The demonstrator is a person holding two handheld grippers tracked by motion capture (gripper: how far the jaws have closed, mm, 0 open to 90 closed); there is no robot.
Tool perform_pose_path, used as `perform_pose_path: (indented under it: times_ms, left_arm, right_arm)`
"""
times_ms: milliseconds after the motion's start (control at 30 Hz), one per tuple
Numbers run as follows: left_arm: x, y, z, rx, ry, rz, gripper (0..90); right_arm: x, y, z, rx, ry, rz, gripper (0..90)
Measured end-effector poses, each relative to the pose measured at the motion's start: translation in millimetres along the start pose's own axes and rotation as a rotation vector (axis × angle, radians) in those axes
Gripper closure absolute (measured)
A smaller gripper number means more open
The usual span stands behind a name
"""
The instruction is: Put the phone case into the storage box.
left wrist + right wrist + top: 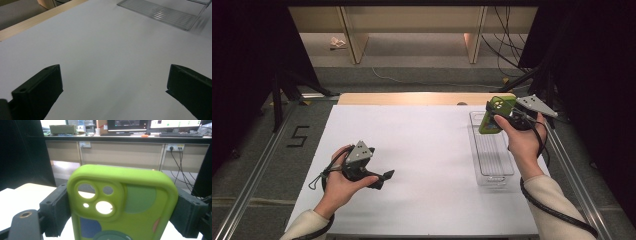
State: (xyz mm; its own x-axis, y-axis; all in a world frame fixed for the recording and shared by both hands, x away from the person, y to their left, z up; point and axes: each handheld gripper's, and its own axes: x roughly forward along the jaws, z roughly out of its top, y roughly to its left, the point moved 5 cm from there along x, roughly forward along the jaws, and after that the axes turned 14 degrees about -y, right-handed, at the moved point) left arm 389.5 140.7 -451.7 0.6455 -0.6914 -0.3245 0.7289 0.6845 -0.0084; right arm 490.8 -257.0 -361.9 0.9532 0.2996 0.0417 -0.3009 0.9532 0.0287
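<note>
A lime-green phone case with camera cut-outs is held in the air above the far end of a clear plastic tray, clamped in my right gripper. In the right gripper view the case stands upright between the two black jaws, which press on its long sides. My left gripper rests low over the white table cover at the left, jaws apart. In the left gripper view the fingers stand wide with bare white surface between them, and the tray lies far ahead.
The long narrow tray lies along the right side of the white cover. A wooden table edge runs along the back. Metal rails flank the table. Black stands and cables sit on the floor beyond, with a desk and monitors farther off.
</note>
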Motion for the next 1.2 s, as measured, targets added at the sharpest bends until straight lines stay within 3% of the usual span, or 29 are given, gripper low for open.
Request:
perform_pose_path:
  times_ms: [1200]
  left_arm:
    - [-0.6,1.1,0.6,-0.004,-0.005,0.003,0.0]
  right_arm:
    - [14.6,-8.1,-6.8,-0.018,0.019,-0.020,16.6]
